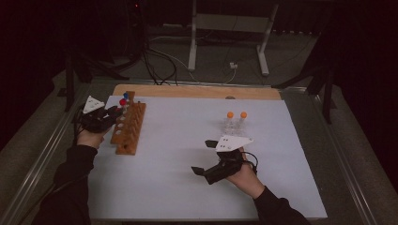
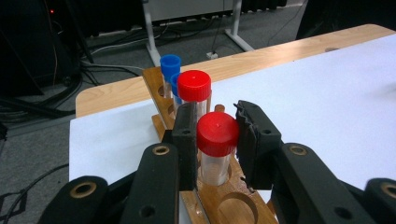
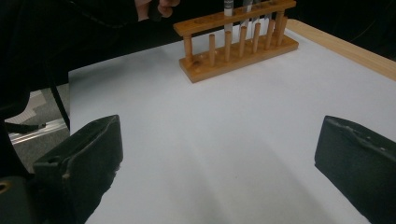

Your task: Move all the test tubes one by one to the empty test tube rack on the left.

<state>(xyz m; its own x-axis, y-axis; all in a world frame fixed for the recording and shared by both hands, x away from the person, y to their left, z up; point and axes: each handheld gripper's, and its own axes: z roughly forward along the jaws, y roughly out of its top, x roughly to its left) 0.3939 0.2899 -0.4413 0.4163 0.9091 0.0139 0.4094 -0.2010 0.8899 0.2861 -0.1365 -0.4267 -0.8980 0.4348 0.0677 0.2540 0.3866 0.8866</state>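
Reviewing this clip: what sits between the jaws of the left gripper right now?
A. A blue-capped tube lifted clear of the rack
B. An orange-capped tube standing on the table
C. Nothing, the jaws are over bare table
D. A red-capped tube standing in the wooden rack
D. In the left gripper view the left gripper has its jaws on either side of the near red-capped tube, which stands in a hole of the wooden rack; whether they press the cap is unclear.

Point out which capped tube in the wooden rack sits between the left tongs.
The nearer red-capped tube, standing in the rack between the left tongs. The second red-capped tube and the blue-capped ones stand behind it.
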